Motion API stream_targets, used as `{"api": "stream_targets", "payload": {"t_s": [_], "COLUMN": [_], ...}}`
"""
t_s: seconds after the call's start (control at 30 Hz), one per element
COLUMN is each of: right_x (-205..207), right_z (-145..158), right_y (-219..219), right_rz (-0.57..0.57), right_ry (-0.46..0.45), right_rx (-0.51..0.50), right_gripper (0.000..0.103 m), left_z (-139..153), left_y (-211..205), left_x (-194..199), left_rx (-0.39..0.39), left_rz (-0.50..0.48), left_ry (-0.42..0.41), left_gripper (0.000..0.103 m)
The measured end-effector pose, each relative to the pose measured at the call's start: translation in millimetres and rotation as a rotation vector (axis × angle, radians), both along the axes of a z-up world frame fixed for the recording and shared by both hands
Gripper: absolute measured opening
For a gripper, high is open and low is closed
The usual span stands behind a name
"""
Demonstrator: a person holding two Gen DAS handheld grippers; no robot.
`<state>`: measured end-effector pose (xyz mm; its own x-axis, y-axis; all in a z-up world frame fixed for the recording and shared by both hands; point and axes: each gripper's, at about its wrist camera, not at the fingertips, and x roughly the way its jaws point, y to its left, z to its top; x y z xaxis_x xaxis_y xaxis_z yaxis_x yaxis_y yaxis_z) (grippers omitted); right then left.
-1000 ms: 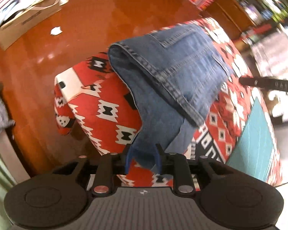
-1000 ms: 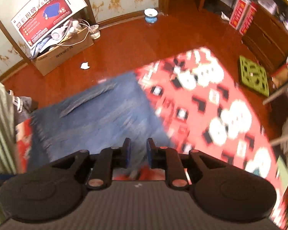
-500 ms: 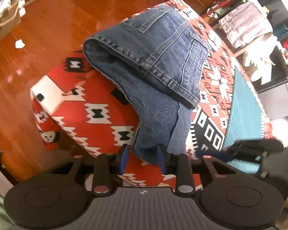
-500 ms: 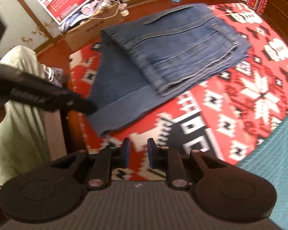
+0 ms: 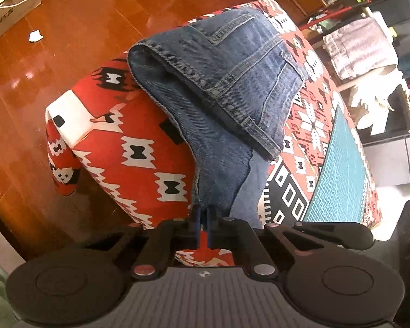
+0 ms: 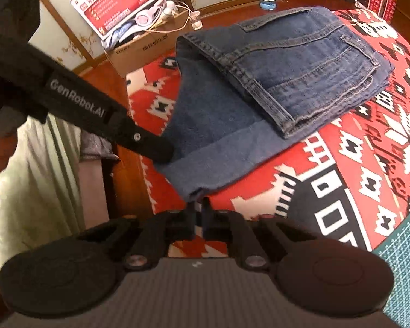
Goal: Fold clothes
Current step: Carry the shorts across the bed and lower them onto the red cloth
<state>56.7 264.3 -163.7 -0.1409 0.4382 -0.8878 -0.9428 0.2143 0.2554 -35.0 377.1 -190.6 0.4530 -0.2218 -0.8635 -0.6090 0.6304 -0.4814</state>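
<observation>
one fold done, another starting
both claws, left gripper (image 5: 203, 218) and right gripper (image 6: 197, 210), pinch the jeans (image 6: 281, 82) hem at 6 o'clock; the top half lies folded on the table (image 6: 341, 164).

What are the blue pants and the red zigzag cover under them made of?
The blue pants look like denim: twill weave and pale stitched seams show. The red zigzag cover seems a soft woven or printed cloth, matte, draping over the corner; which one I can't tell.

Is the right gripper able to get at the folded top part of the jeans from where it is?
Probably yes. The right gripper is shut on the near hem corner of the jeans, and bare denim lies ahead; it would have to let go first.
</observation>
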Motion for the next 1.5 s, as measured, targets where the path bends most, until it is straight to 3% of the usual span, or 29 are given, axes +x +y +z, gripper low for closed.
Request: {"api": "stream_targets", "payload": {"t_s": [0.2,0.43,0.63,0.73,0.9,1.1,1.3,1.5], "right_x": [-3.9,13.3,39.2,42.7,43.6,43.9,64.2,129.3], "right_z": [2.2,10.8,31.2,22.7,-3.0,-14.6,10.1,49.5], "right_y": [-0.8,-16.1,0.5,18.3,30.5,30.5,18.2,4.4], "right_rz": [-0.016,-0.133,-0.187,-0.184,-0.19,-0.205,-0.27,-0.439], "right_ry": [0.037,0.029,0.01,0.008,0.021,0.051,0.077,0.022], "right_rx": [0.0,-0.022,0.071,0.082,0.051,0.044,0.045,0.114], "right_gripper": [0.0,0.0,0.002,0.002,0.002,0.001,0.002,0.002], "left_z": [-6.0,4.4,27.0,25.1,-9.3,-12.3,14.7,59.1], "left_y": [-4.2,-5.5,1.0,5.6,9.0,9.3,10.6,33.5], "left_x": [2.6,-4.1,13.3,31.2,35.0,29.8,36.8,80.2], "left_rx": [0.028,0.037,0.094,0.108,0.1,0.091,0.093,0.122], "left_rz": [-0.013,-0.004,-0.029,-0.041,-0.042,-0.032,-0.054,-0.059], "left_ry": [0.057,0.077,-0.03,-0.069,0.019,0.015,0.007,-0.095], "left_gripper": [0.003,0.004,0.004,0.003,0.001,0.001,0.0,0.001]}}
